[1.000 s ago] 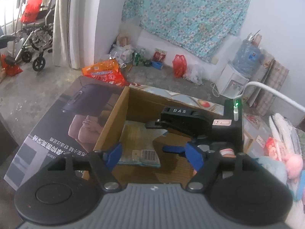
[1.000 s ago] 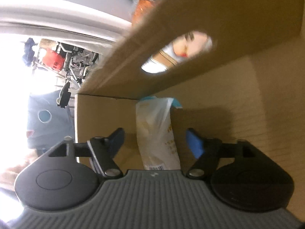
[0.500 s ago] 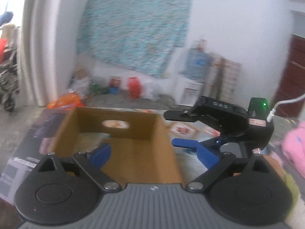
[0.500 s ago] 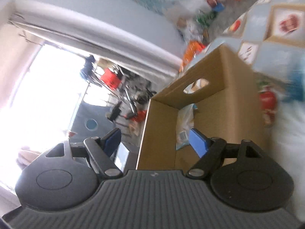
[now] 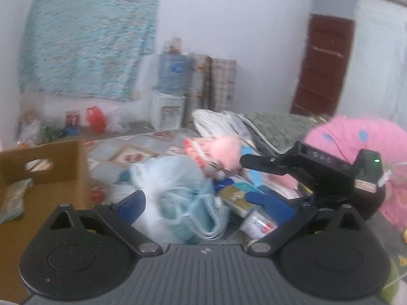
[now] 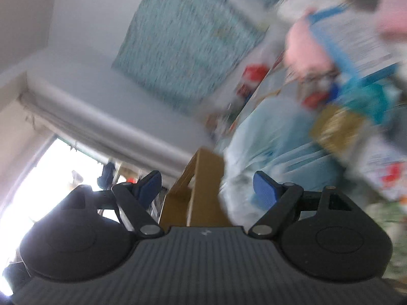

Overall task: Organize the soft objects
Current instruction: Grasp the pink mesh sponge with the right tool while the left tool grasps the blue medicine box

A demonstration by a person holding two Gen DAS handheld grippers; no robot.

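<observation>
My left gripper point(image 5: 201, 203) is opening wide over a clear plastic bag of pale blue cloth point(image 5: 183, 203); the bag lies between the fingers, and the pads do not press on it. Behind the bag lie a pink plush toy point(image 5: 223, 150) and a gold packet point(image 5: 236, 198). At the left stands the cardboard box point(image 5: 51, 157) with a packet point(image 5: 12, 198) inside. My right gripper point(image 6: 207, 188) is open and holds nothing; its black body point(image 5: 328, 175) hovers over the pile at the right. The blurred, rolled right wrist view shows the box point(image 6: 198, 178), the bag point(image 6: 274, 139) and the plush point(image 6: 307, 48).
A large pink dotted cushion point(image 5: 356, 139) lies at the right. A water dispenser point(image 5: 170, 101), red bags point(image 5: 95, 119) and a floral cloth point(image 5: 86, 40) line the far wall. A brown door point(image 5: 323, 66) is at the back right.
Both grippers have swung away from the cardboard box to the pile of soft things on the right. The left jaws have widened. The packet stays in the box.
</observation>
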